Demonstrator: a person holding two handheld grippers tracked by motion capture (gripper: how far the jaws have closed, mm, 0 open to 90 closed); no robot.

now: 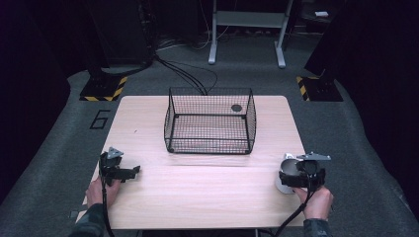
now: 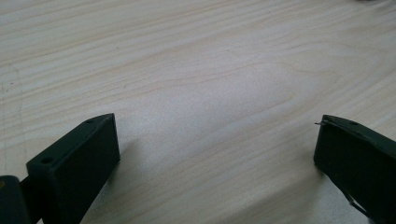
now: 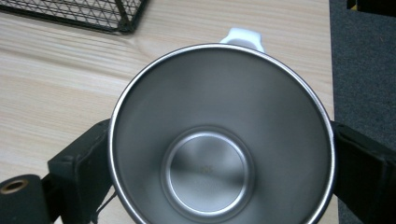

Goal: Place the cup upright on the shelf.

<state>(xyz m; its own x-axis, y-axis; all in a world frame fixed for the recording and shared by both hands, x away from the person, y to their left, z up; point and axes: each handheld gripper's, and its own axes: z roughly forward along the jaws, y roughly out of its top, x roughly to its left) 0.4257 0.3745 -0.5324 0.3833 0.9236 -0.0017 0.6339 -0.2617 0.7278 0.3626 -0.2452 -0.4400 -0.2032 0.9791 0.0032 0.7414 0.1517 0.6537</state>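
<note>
- The right gripper (image 3: 219, 140) straddles a steel cup (image 3: 222, 135) near the right edge of the tabletop (image 1: 197, 197). Its jaws press both sides of the rim from above, likely so the cup can be lifted upright.
- The cup is empty; its white handle (image 3: 243, 36) points away from the gripper.
- The left gripper (image 2: 217, 149) rests near the left edge, jaws wide apart over bare wood, holding nothing.
- The wire basket (image 1: 210, 121), toward the far edge, looks empty apart from a dark round spot at its back wall.

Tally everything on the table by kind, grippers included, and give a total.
Wire basket: 1
Steel cup with a white handle, between the right gripper's jaws: 1
Grippers: 2, left gripper, right gripper
Total: 4
</note>
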